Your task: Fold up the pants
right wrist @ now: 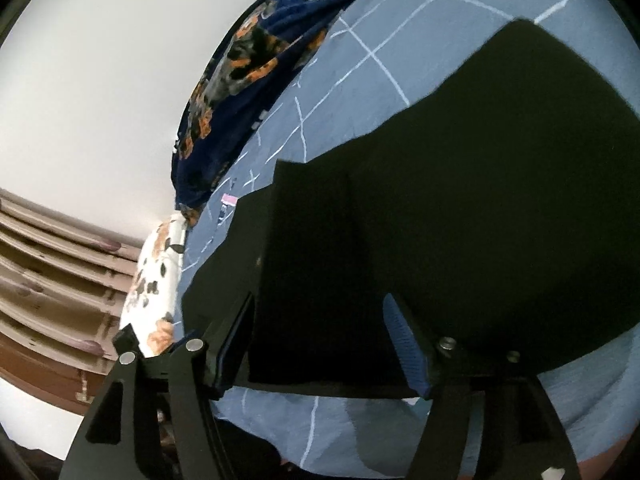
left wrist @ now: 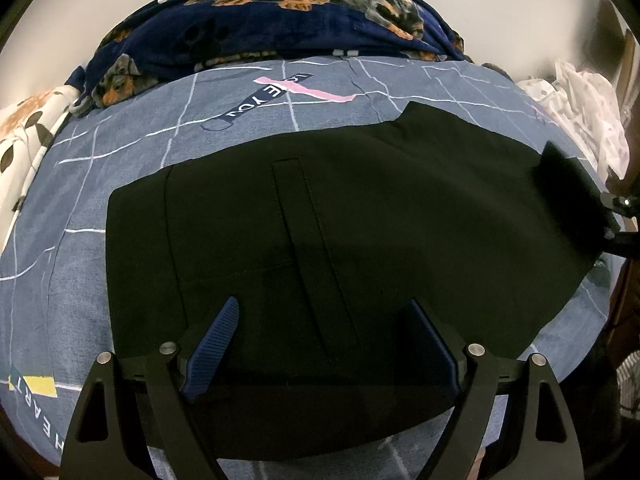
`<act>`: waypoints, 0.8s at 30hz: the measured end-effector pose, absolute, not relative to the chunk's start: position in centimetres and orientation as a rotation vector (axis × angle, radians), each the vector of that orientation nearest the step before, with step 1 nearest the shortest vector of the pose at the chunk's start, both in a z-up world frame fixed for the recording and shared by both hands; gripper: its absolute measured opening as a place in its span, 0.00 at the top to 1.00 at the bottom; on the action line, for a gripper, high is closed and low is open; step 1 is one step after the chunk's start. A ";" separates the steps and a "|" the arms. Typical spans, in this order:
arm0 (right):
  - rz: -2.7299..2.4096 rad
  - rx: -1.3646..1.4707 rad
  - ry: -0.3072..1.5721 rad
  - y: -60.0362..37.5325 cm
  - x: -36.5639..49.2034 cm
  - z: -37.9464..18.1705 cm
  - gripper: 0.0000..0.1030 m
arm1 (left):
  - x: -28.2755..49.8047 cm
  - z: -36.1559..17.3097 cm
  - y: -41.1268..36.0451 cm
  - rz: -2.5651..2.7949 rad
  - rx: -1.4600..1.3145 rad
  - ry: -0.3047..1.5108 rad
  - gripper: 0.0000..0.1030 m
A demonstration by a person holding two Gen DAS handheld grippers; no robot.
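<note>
Black pants (left wrist: 360, 200) lie spread flat on a blue-grey bed sheet (left wrist: 120, 140), a long stitched seam running down their middle. My left gripper (left wrist: 323, 304) hovers over the near part of them, open, its blue pads apart with nothing pinched. At the right edge of the left wrist view a flap of the pants (left wrist: 560, 176) stands raised. In the right wrist view that flap (right wrist: 320, 272) rises between the fingers of my right gripper (right wrist: 320, 300). Its jaws are apart and the pads do not press the cloth. The rest of the pants (right wrist: 500, 200) stretches away beyond.
A navy blanket with dog prints (left wrist: 280, 32) is heaped along the far side of the bed. A floral pillow (left wrist: 24, 140) lies at the left and crumpled white cloth (left wrist: 580, 100) at the right. Brown wooden furniture (right wrist: 48, 280) stands beyond the bed's end.
</note>
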State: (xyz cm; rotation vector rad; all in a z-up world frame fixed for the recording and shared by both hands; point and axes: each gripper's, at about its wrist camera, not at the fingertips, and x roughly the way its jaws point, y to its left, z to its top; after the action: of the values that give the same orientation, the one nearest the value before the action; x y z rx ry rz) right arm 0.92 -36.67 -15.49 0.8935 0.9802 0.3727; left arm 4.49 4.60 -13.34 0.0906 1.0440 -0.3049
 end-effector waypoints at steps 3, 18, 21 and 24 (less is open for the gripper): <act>0.408 0.954 0.995 -36.5 0.9 -16.1 0.38 | 4.6 -13.4 4.6 -0.305 0.094 1.045 0.17; 0.457 1.154 0.967 -36.7 0.0 -16.9 0.31 | 4.6 -13.4 4.6 -0.308 0.099 1.043 0.16; 0.489 1.215 0.947 -36.4 -0.8 -16.6 0.31 | 4.6 -13.4 4.6 -0.307 0.097 1.043 0.16; 0.482 1.207 0.953 -36.0 -1.5 -16.4 0.31 | 4.5 -13.4 4.6 -0.309 0.092 1.041 0.15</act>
State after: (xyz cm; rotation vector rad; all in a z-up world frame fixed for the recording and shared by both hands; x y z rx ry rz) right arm -1.53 -35.97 -16.41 1.2072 0.9532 0.4820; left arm 4.52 4.62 -13.41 0.0917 1.0408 -0.3092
